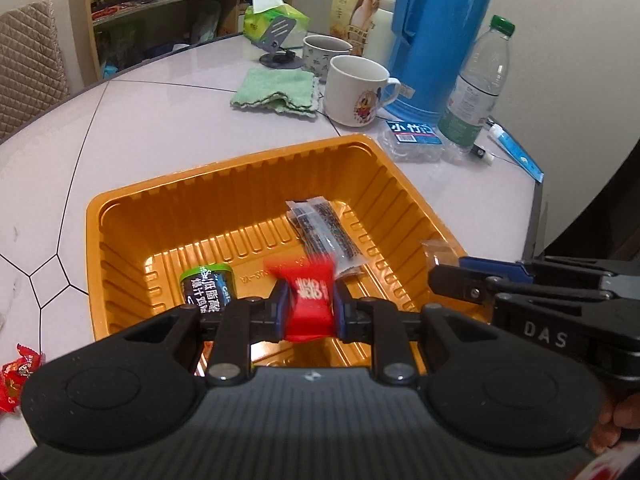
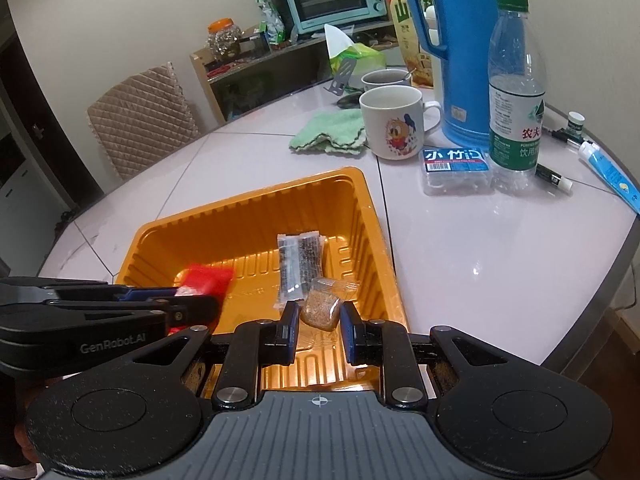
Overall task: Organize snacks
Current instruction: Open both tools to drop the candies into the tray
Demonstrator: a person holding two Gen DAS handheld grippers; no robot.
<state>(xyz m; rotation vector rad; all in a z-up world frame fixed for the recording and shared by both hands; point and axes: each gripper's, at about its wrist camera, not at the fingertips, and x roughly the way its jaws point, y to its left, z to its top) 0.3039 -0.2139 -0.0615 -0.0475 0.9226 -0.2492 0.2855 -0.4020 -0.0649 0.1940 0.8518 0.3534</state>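
An orange ribbed tray [image 1: 224,172] [image 2: 240,208] sits on the white table. Inside it lie a green-and-black snack packet [image 1: 208,286] and a clear packet of dark sesame bars [image 1: 324,228] [image 2: 298,264]. My left gripper [image 1: 310,292] hangs over the tray's near side, shut on a red candy packet [image 1: 310,300] [image 2: 206,278], which looks blurred. My right gripper [image 2: 319,314] is over the tray's right part, shut on a small clear packet with a brown snack [image 2: 320,308] [image 1: 438,254]. The two grippers are side by side, each seen in the other's view.
Beyond the tray stand a white cartoon mug [image 1: 354,92], a green cloth [image 1: 276,90], a blue thermos jug [image 1: 436,36], a water bottle [image 2: 516,88] and a small floss box [image 2: 456,168]. Loose red packets [image 1: 18,376] lie on the table left of the tray.
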